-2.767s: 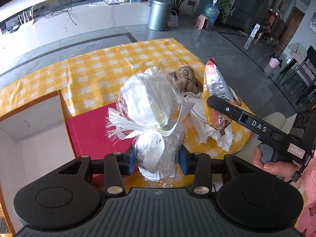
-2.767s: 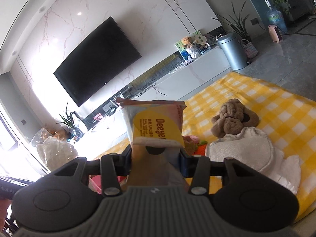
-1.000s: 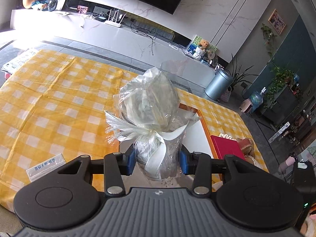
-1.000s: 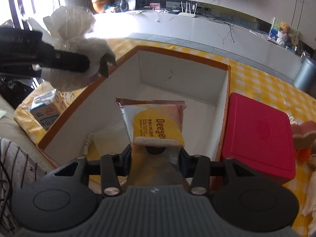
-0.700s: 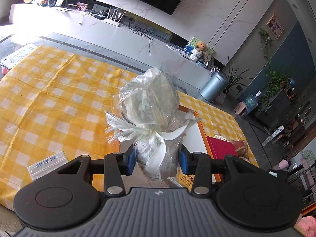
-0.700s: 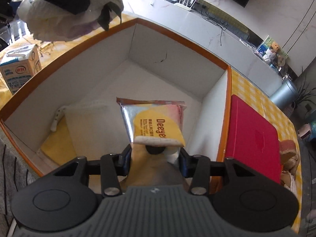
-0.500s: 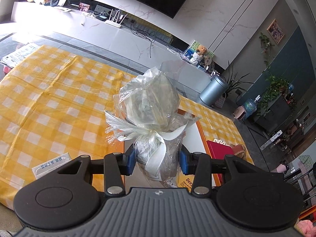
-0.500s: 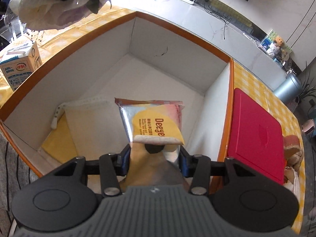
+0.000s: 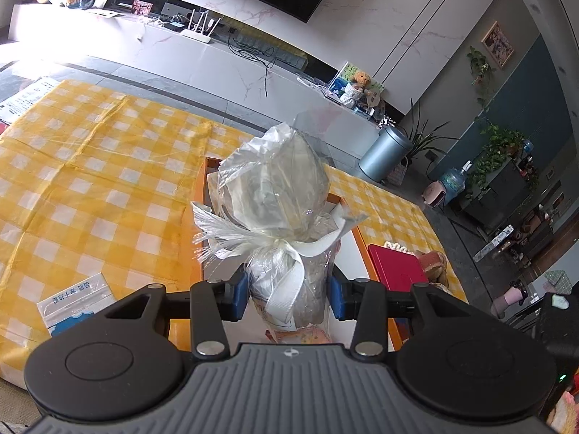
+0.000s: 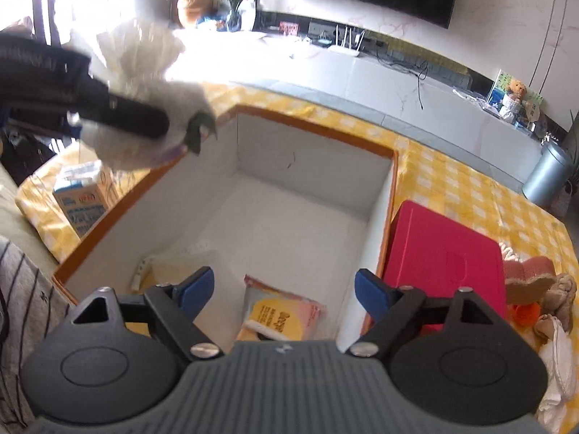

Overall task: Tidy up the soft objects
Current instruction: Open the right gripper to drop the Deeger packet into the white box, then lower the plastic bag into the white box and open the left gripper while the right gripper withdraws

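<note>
**One packet dropped in the box, wrapped bundle waits its turn**

In the left wrist view my left gripper (image 9: 287, 298), at lower centre, is clamped on the neck of a cellophane-wrapped bundle (image 9: 277, 195) tied with a white ribbon (image 9: 293, 275). The blue pads (image 9: 239, 296) press the crinkled wrap from both sides, and the bundle stands upright over the near rim of the white cardboard box (image 9: 201, 238) with its orange edge. It looks light and springy, its film catching the window glare. The yellow checked cloth (image 9: 90, 166) fills the left half of the frame, with a small carton (image 9: 77, 302) at lower left.

In the right wrist view the same bundle shows blurred at upper left. The box (image 10: 311, 166) takes the middle of the frame, and my right gripper (image 10: 282, 291), at lower centre, has just opened. Its jaws stand wide with nothing between them. Below them the yellow snack packet (image 10: 280, 316) lies flat on the box floor beside a pale folded cloth (image 10: 181, 264). To the right sit the red lid (image 10: 443, 253) and, at the far right edge, a brown plush toy (image 10: 557, 300) on white fabric.

I judge the packet's drop complete. Next I must lower the bundle into the free floor of the box and loosen the left grip, while the right hand goes back for the plush.
</note>
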Demonstrator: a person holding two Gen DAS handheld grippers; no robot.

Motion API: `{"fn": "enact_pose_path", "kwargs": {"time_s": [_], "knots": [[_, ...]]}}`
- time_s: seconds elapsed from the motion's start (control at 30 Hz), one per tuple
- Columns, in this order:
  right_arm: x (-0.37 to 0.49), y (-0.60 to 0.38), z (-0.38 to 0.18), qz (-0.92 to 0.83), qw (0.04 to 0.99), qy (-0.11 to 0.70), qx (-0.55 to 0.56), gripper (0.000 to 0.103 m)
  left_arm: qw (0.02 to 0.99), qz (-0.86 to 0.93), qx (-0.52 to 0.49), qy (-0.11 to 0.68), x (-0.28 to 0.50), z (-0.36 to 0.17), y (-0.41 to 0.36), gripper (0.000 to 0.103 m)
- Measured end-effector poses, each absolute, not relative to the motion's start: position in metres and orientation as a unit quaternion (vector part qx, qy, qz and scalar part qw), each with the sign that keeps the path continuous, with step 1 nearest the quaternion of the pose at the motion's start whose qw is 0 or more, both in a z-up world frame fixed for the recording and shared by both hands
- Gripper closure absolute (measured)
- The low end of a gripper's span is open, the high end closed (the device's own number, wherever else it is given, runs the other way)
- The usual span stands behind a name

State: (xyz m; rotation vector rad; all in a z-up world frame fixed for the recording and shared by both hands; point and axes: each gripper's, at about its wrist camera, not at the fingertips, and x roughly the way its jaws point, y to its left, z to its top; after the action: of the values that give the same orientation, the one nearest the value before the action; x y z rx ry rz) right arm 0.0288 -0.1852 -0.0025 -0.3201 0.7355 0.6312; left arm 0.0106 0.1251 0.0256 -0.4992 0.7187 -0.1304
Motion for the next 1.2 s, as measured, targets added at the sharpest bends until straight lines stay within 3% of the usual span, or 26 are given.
{"fn": "enact_pose_path", "kwargs": {"time_s": [0.07, 0.43, 0.73, 1.2], "knots": [[0.035, -0.194, 0.007, 0.297, 0.886, 0.333, -0.126, 0.014, 0.904, -0.064, -0.236, 0.352, 0.014, 0.023, 0.121, 0.054], [0.075, -0.246, 0.013, 0.219, 0.942, 0.245, 0.069, 0.014, 0.896, -0.053, -0.176, 0.404, 0.038, -0.006, 0.079, 0.054], [0.085, -0.272, -0.019, 0.205, 0.932, 0.284, 0.09, 0.014, 0.883, -0.025, -0.13, 0.451, 0.053, -0.032, 0.056, 0.054], [0.079, -0.267, -0.019, 0.222, 0.926, 0.291, 0.092, 0.014, 0.855, -0.011, -0.108, 0.507, 0.064, -0.051, 0.041, 0.054]]}}
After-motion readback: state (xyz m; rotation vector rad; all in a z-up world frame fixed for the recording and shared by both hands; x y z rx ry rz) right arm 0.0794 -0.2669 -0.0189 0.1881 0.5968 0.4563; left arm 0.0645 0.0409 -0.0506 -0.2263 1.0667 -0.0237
